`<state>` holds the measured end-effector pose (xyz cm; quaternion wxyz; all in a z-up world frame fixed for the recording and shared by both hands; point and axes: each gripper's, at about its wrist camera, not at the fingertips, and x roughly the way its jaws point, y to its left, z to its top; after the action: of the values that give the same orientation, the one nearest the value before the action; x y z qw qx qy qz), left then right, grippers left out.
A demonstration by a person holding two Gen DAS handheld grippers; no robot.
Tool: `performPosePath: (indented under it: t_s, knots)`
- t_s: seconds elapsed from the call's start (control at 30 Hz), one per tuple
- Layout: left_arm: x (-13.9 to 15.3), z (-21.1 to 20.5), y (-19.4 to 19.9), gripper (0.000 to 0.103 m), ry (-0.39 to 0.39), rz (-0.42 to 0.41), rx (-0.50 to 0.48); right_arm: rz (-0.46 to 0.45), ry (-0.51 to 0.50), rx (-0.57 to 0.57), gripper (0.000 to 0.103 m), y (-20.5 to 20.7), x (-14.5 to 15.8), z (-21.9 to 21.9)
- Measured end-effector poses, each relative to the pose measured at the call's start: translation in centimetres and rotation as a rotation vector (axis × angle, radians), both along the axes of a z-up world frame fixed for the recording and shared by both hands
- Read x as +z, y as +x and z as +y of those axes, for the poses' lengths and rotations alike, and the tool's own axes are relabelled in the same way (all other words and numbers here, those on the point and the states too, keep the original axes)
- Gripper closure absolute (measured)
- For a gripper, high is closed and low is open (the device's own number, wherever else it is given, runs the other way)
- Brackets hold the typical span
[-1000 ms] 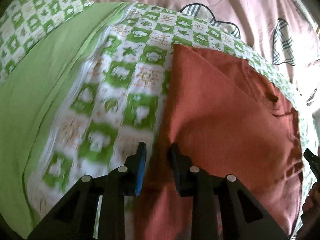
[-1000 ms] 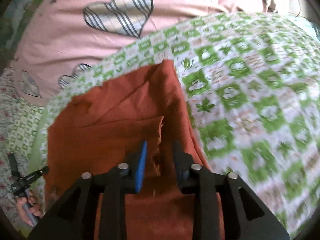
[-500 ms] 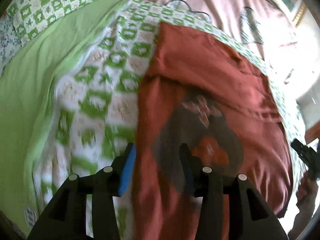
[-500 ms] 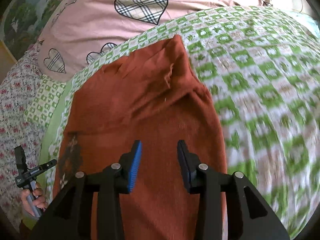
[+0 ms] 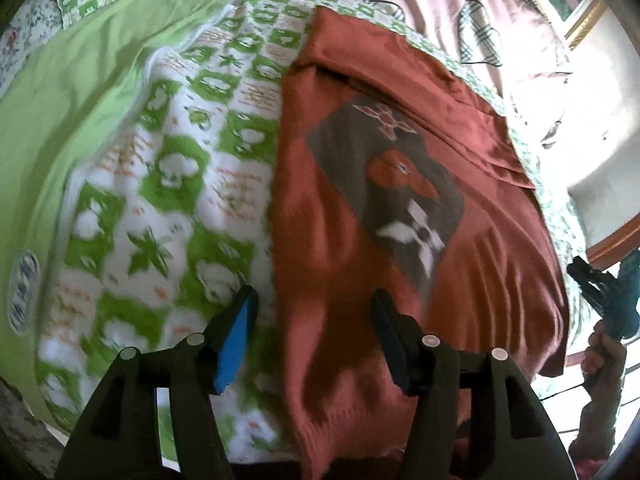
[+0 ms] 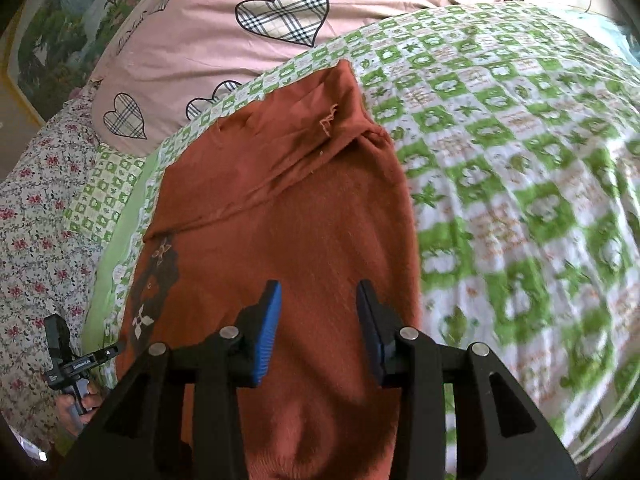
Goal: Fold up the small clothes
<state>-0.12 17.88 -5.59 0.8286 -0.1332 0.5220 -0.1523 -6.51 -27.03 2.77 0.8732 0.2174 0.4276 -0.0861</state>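
A small rust-red sweater (image 5: 400,184) lies flat on the green-and-white checked blanket (image 5: 180,184), with a grey patch design on its front. Its far part is folded over. It also shows in the right wrist view (image 6: 288,216). My left gripper (image 5: 314,320) is open and empty, above the sweater's near left edge. My right gripper (image 6: 318,316) is open and empty, above the sweater's near right part. The right gripper shows at the far right of the left view (image 5: 600,288). The left gripper shows at the lower left of the right view (image 6: 76,364).
A pink quilt with plaid hearts (image 6: 280,12) lies beyond the sweater. A plain green sheet (image 5: 80,92) borders the blanket on the left. A floral sheet (image 6: 36,216) lies further left. The checked blanket (image 6: 520,160) spreads to the right of the sweater.
Both grippers opened, let go of the sweater and drew back from it. The sweater now lies flat with its patch design showing.
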Motion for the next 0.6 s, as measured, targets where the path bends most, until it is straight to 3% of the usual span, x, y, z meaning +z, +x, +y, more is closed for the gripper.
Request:
performPosePath:
  t_s: [0.2,0.37,0.6]
  knots:
    - [-0.5,-0.1,-2.7,0.045,-0.079,0.015,-0.060,0.003,0.026,0.036,0.063,-4.2,0.3,-0.5]
    - [-0.5,0.3,-3.2,0.046,-0.106,0.018,-0.074,0.049,0.122,0.050,0.063,-6.9,-2.1,-1.0]
    - [-0.4,-0.3,-3.4,0.047,-0.077,0.032,-0.120,0.048,0.193,0.125,0.063,-8.0,-3.7,0.3]
